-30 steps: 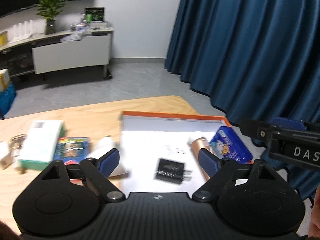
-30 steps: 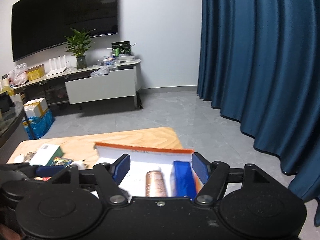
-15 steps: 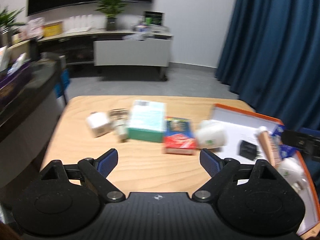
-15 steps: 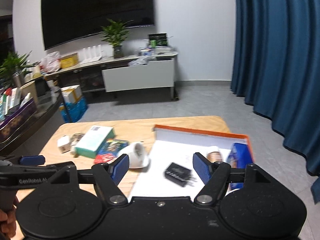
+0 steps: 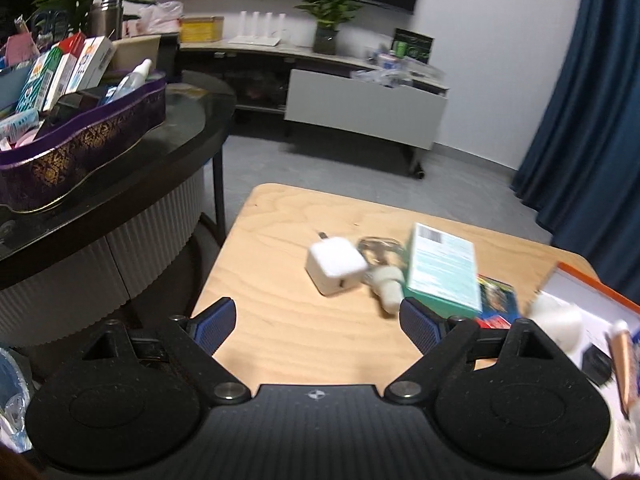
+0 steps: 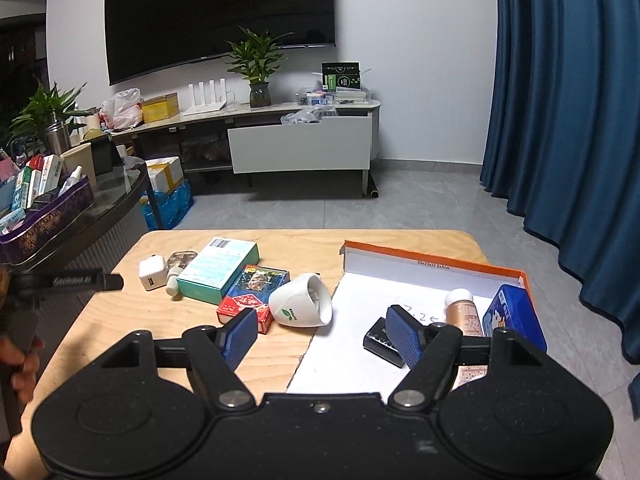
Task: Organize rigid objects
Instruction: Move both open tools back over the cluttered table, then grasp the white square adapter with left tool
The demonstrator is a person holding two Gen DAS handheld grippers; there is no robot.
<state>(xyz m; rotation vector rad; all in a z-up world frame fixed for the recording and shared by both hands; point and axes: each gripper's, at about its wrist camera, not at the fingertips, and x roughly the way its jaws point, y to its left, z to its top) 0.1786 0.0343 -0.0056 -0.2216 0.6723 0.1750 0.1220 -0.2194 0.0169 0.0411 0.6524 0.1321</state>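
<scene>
On the wooden table [image 6: 120,320] lie a white charger cube [image 6: 152,274] [image 5: 335,265], a small bottle [image 6: 173,280], a teal box [image 6: 218,270] [image 5: 442,268], a red card box [image 6: 252,298] and a white cup on its side [image 6: 301,300]. The orange-rimmed box [image 6: 432,266] holds a black adapter [image 6: 380,340], a copper bottle [image 6: 462,312] and a blue tin [image 6: 512,316]. My left gripper [image 5: 316,322] is open and empty above the table's left part, and also shows at the left of the right wrist view [image 6: 80,280]. My right gripper [image 6: 322,330] is open and empty near the cup.
A dark round table [image 5: 132,184] with a purple basket of boxes [image 5: 80,140] stands left of the wooden table. A TV console [image 6: 300,148] and plants stand at the far wall. Blue curtains [image 6: 568,100] hang on the right.
Both views have swung left. The left gripper has moved from over the orange box to the table's left part. The right gripper has pulled back, showing the whole table.
</scene>
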